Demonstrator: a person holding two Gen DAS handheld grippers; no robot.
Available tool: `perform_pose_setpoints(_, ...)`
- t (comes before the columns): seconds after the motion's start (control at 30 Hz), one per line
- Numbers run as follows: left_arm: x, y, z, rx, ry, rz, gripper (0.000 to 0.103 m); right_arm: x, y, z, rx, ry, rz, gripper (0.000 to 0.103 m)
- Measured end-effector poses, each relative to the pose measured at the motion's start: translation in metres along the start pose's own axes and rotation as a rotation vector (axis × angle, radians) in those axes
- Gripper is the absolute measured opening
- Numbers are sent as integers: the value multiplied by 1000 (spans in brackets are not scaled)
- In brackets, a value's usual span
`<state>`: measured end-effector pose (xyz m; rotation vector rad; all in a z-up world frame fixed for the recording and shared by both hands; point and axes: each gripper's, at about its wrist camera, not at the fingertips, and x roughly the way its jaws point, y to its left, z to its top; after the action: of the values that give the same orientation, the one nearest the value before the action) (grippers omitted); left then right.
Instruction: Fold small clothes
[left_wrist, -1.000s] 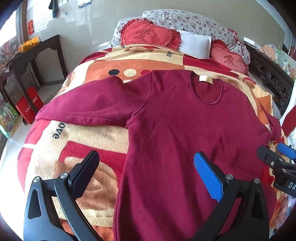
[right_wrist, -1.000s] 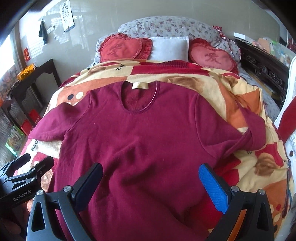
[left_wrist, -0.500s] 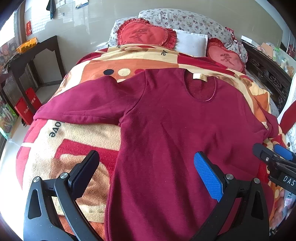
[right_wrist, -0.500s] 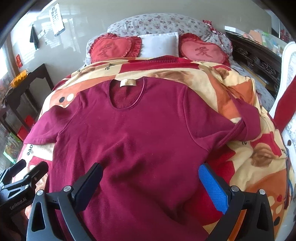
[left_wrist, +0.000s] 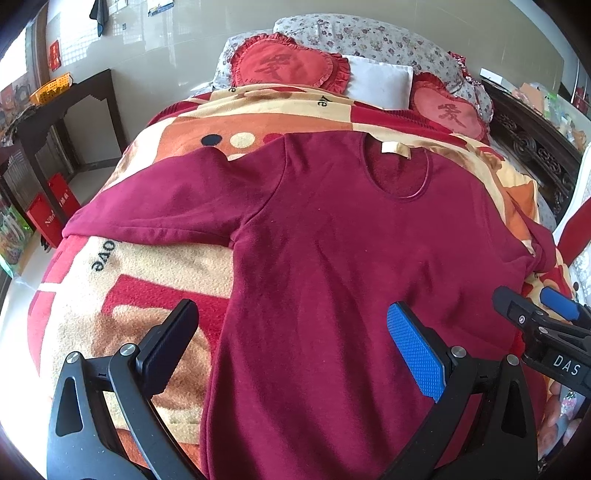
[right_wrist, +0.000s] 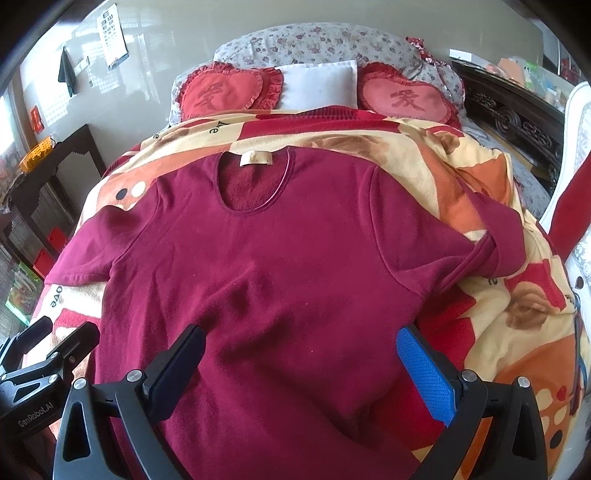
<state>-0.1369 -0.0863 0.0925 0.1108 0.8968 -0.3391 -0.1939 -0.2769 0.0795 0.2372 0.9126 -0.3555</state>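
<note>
A dark red long-sleeved top (left_wrist: 332, 258) (right_wrist: 266, 280) lies flat, front up, neck away from me, on a bed covered by a patterned fleece blanket (left_wrist: 122, 291) (right_wrist: 491, 177). Its left sleeve (left_wrist: 159, 206) stretches out sideways; its right sleeve (right_wrist: 491, 240) is bent back on itself. My left gripper (left_wrist: 291, 343) hovers open above the top's lower left side, one finger over the blanket. My right gripper (right_wrist: 301, 365) hovers open above the lower right part of the body. Neither holds anything. Each gripper shows at the edge of the other's view.
Two red heart cushions (right_wrist: 229, 90) (right_wrist: 410, 98) and a white pillow (right_wrist: 319, 86) lie at the head of the bed. A dark wooden table (left_wrist: 55, 122) stands left of the bed, red boxes (left_wrist: 55, 210) beneath it. Carved dark furniture (right_wrist: 517, 118) lines the right side.
Both grippers have stayed open and drifted a little over the top; the views shifted slightly. The top has not moved.
</note>
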Motion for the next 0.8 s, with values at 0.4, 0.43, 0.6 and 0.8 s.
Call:
perform_pose_setpoints(0.4,12,22,3,-48,17,10,103,15,25,4,-47,10,9,103)
perform_pose_setpoints(0.43,14,25,4,-54,19,13,103,16,28,4,-52,11,12,103)
perform_pose_setpoints(0.6,20,44,6,-96,33,24,103,22,44,5,-85,20,26,103)
perform_pose_setpoints(0.8,24,81,13,-144,41,31,103,30,62,9,-136,27,33,103)
